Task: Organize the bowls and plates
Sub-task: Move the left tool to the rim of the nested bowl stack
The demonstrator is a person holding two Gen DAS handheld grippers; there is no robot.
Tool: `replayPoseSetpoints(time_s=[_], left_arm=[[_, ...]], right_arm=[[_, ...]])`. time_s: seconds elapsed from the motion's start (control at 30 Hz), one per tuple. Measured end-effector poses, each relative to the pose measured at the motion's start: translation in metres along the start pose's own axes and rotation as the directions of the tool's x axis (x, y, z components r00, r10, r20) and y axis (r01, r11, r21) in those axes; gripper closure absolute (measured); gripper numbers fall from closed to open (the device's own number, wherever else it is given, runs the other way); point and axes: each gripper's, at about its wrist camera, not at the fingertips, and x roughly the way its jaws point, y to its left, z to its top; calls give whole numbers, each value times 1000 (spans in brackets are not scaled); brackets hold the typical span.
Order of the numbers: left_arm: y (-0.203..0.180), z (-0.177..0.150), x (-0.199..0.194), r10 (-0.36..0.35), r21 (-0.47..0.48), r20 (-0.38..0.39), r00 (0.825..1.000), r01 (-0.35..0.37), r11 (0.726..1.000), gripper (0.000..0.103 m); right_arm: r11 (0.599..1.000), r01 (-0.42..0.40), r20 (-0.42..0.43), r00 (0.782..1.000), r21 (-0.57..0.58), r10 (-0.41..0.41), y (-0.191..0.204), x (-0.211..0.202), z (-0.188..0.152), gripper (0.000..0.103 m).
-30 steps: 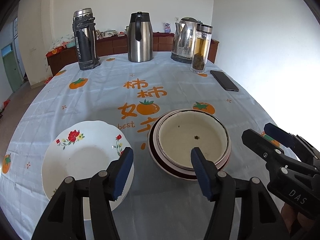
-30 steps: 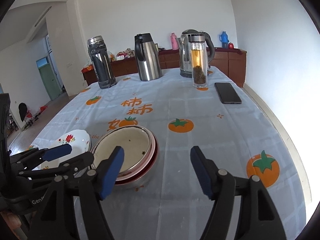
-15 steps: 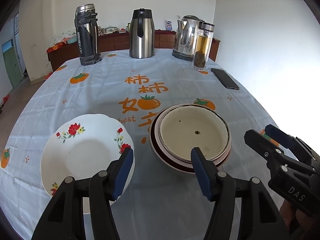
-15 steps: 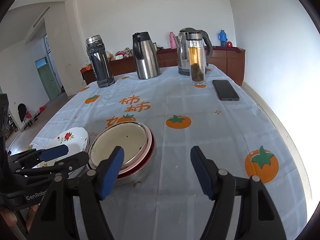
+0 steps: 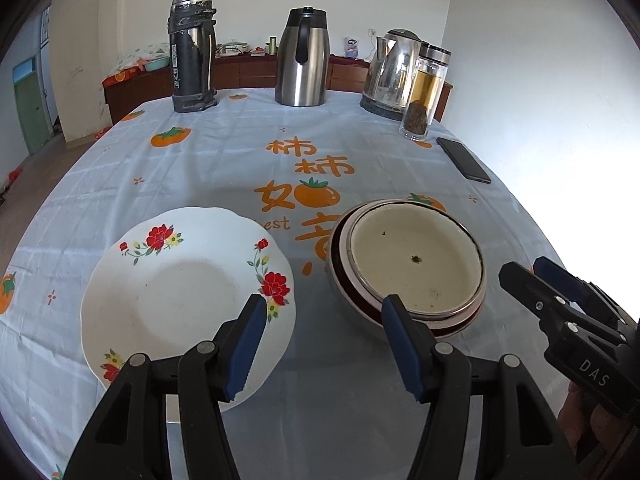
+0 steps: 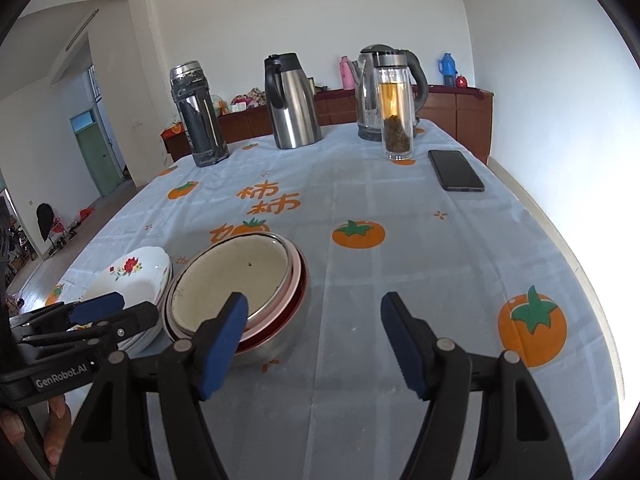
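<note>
The table (image 5: 224, 160), under a pale cloth printed with orange persimmons, is carrying everything here. Taking the stacked bowls (image 5: 416, 264) as the landmark: they are sitting near the front of the cloth, a cream-lined metal-rimmed bowl nesting inside pink and dark red ones. Just to their left the flowered plate (image 5: 176, 292) is lying, and in the right wrist view it is showing as the top of a small pile of white plates, close beside the bowls, whether touching I cannot tell. Far behind the bowls a steel jug (image 5: 302, 60), a dark flask (image 5: 192, 52), a kettle (image 5: 390, 68) and a glass tea bottle (image 5: 424, 92) are standing, with a phone (image 5: 464, 159) lying behind and to the right.

The left gripper (image 5: 320, 344) is hovering in front of the gap between plate and bowls, its jaws spread and holding nothing. The right gripper (image 6: 312, 340) is hanging in front and right of the bowls, jaws likewise spread and empty.

The plates are looking like glazed china: stiff, slick, breakable, and moderately heavy as a pile. The scalloped rim nearest the grippers is probably the place to pinch, one plate at a time. The bowls are likely harder to chip but prone to sliding within each other, so gripping the outer wall over the rim seems safest.
</note>
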Motion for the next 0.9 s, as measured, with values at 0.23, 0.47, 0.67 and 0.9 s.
replayPoseSetpoints(time_s=[0.23, 0.47, 0.67, 0.9], left_arm=[[-2, 4, 8, -33, -12, -23, 999, 33, 999, 41], [-11, 10, 15, -43, 9, -27, 999, 44, 999, 56], [-15, 14, 27, -69, 6, -63, 996, 70, 998, 56], [-17, 22, 39, -76, 0, -107, 991, 76, 997, 56]], right_arm=[[1000, -24, -15, 1000, 0, 24, 3, 10, 1, 33], [998, -55, -42, 998, 20, 56, 2, 21, 4, 59], [997, -74, -86, 993, 24, 76, 4, 32, 10, 62], [996, -85, -138, 987, 25, 88, 6, 43, 19, 75]])
